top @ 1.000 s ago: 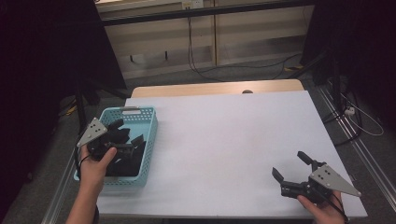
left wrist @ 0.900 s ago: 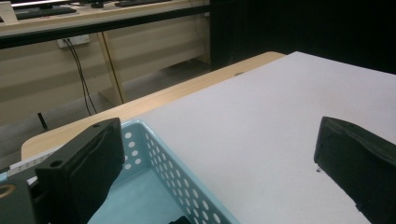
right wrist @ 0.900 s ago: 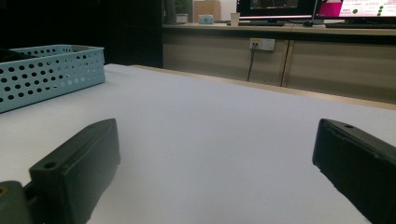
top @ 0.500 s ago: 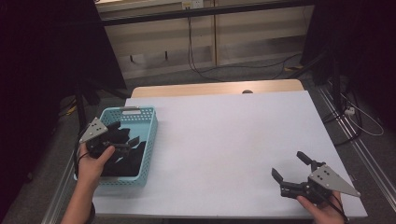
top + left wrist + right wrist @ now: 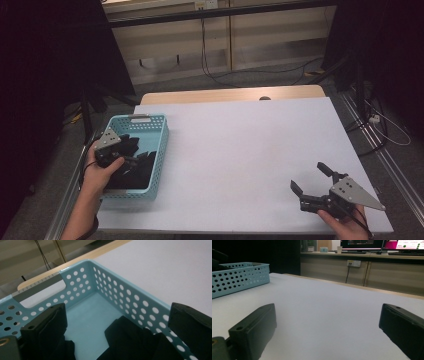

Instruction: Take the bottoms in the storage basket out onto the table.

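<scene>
Lowered slightly toward the near left edge, the left gripper (image 5: 134,159) hangs spread over black items (image 5: 130,340) in the basket (image 5: 159,145); the right gripper (image 5: 311,180) rests spread wide, empty, at the near right corner.

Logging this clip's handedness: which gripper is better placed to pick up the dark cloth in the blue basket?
Left. The left gripper hangs over the blue basket with jaws open above the dark cloth. The right gripper rests open across the table, far off.
</scene>
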`<move>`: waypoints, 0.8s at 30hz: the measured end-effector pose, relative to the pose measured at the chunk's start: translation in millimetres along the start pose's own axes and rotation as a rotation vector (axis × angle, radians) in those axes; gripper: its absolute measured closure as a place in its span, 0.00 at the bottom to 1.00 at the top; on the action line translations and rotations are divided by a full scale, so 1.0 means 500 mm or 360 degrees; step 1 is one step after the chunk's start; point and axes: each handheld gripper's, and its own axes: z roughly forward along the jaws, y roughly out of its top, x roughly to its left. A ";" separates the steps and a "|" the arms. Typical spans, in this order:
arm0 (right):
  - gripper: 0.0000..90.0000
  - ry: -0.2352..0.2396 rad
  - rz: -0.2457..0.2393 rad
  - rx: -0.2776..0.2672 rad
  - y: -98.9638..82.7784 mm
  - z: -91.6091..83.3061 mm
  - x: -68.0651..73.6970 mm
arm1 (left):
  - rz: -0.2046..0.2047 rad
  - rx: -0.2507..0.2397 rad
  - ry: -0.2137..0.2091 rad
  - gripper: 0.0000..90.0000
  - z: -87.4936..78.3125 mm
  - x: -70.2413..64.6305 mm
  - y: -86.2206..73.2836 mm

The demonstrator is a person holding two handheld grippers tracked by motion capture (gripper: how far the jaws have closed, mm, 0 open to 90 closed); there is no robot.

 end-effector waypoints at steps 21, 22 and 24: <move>0.00 0.0012 -0.0006 0.0004 0.000 -0.001 0.003 | 0.0145 0.0281 -0.0109 0.05 0.034 0.009 -0.040; 0.00 0.0012 -0.0006 0.0005 0.000 -0.001 0.003 | 0.0148 0.0290 -0.0115 0.05 0.034 0.009 -0.041; 0.00 0.0013 -0.0004 0.0004 0.000 -0.001 0.002 | 0.0154 0.0309 -0.0132 0.05 0.037 0.008 -0.043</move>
